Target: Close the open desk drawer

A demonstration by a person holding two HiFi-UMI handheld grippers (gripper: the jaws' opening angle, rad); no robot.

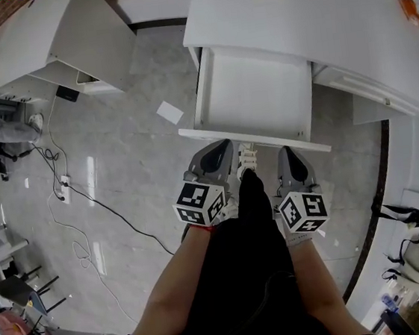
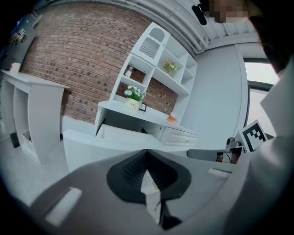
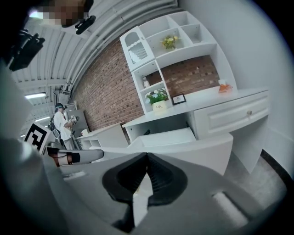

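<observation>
We held both tools low in front of the desk [image 1: 328, 22], whose wide drawer [image 1: 254, 94] stood pulled well out toward us, its inside bare and its front panel [image 1: 252, 142] nearest our legs. The left gripper [image 1: 224, 148] had its jaws pressed together on nothing, and the right gripper [image 1: 286, 151] was likewise pinched closed and empty. Both tips sat just beside the front panel, one toward the left and one toward the right, though we could not tell whether either touched it. The main risk, as we judged it, was an uneven push: if one side led, the drawer could twist on its runners and bind partway in. The closed tips were narrow and the panel looked smooth, so a tip might also skid up over the top edge into the drawer or slide off below. Too hard a shove might slam the drawer and jolt the small flower pot [image 2: 133, 104] on the desk top. Our shoe [image 1: 246, 153] sat between the grippers close under the panel, leaving little room for a step forward.
</observation>
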